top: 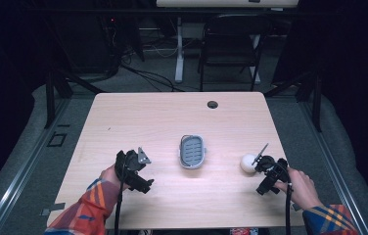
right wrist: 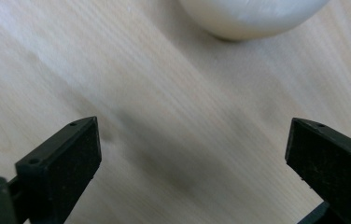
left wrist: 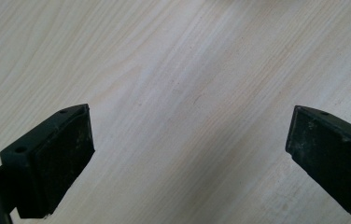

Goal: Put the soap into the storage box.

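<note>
Your right claw [top: 256,166] hovering released just beside the round white ball [top: 247,163], your left claw [top: 134,169] gaping wide over bare pale wooden counter [top: 143,117], left of the grey oval basket [top: 193,151] sitting mid-counter

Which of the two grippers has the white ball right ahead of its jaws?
The right gripper: the white ball lies just beyond its open jaws. The left gripper, also open, faces bare table.
</note>
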